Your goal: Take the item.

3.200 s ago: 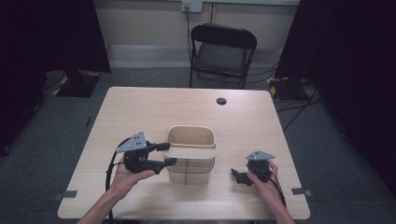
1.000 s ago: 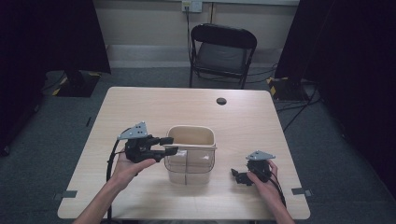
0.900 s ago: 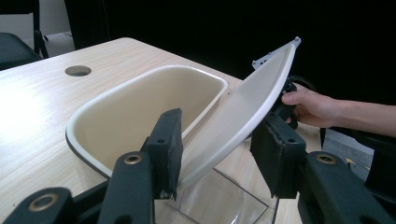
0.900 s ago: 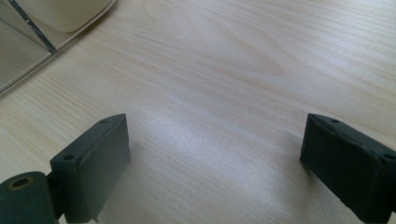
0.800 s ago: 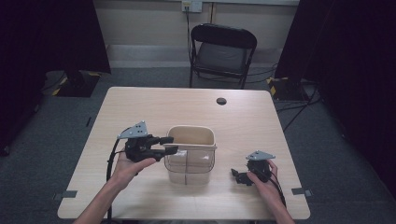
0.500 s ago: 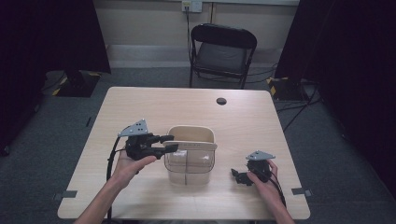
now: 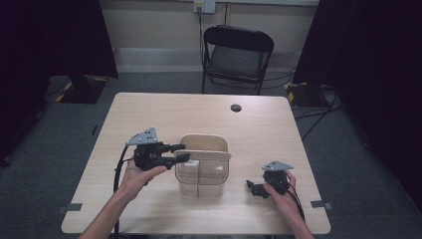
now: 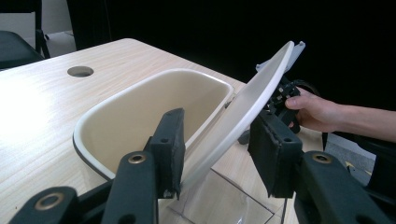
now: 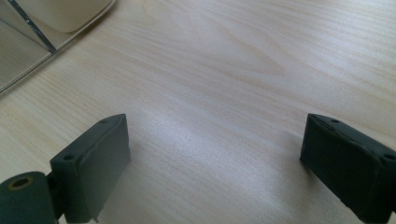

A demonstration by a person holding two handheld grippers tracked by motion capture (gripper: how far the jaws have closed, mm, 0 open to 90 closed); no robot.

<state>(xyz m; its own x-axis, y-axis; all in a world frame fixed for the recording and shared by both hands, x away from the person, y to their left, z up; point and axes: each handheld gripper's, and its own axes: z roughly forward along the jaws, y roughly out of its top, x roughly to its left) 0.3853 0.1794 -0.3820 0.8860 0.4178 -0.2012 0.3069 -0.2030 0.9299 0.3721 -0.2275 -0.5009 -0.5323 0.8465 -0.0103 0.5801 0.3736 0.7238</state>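
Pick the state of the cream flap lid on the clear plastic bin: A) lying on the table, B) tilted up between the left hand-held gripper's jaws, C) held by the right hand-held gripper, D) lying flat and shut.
B: the cream flap lid slants upward over the clear plastic bin, between the left hand-held gripper jaws.

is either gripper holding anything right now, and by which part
Neither grips anything. The left gripper has its jaws open around the near edge of the bin's tilted lid. The right gripper rests open on the table.
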